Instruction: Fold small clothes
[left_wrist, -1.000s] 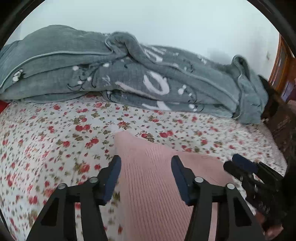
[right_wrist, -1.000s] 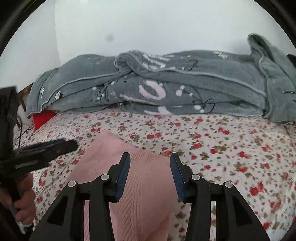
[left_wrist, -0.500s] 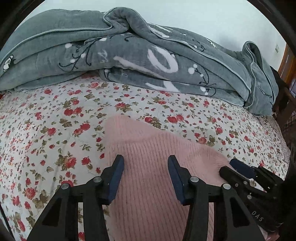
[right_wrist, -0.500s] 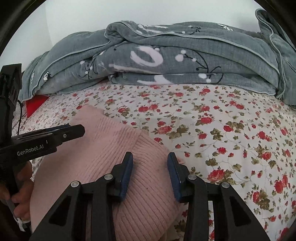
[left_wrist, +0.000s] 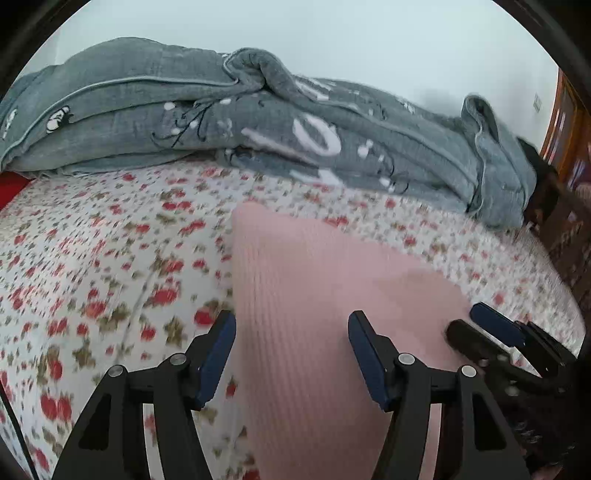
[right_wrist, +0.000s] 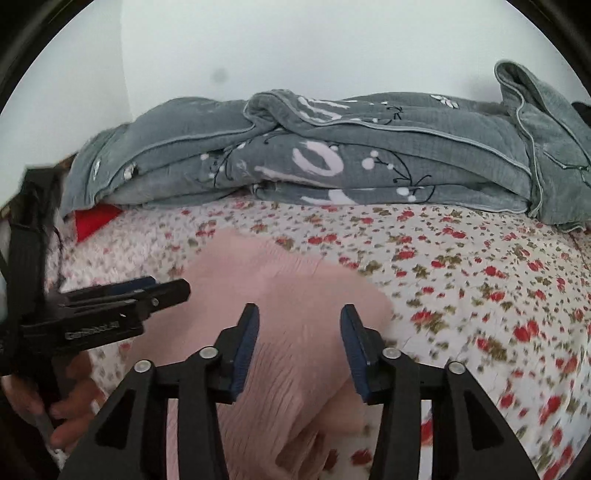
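A pink ribbed knit garment (left_wrist: 332, 295) lies folded on the floral bedsheet (left_wrist: 92, 258). My left gripper (left_wrist: 291, 332) hovers over its left part with the jaws opening. The left pad stands at the garment's left edge, and neither pad presses the fabric. Over the garment's right part (right_wrist: 295, 280), my right gripper (right_wrist: 299, 325) also has its jaws opening, and the knit lies loose below them. From the left wrist the right gripper (left_wrist: 491, 332) shows at the garment's right edge. From the right wrist the left gripper (right_wrist: 147, 291) shows at far left, held by a hand (right_wrist: 70, 406).
A rumpled grey blanket (left_wrist: 295, 140) with white patterns lies along the back of the bed against a white wall. A red item (right_wrist: 94, 219) peeks out beneath its left end. Dark wooden furniture (left_wrist: 565, 206) stands at the bed's right edge.
Both grippers' jaws have spread wider than half a second ago. Both views have drawn back from the blanket, which had come closer half a second ago. The pink garment stays on the sheet.
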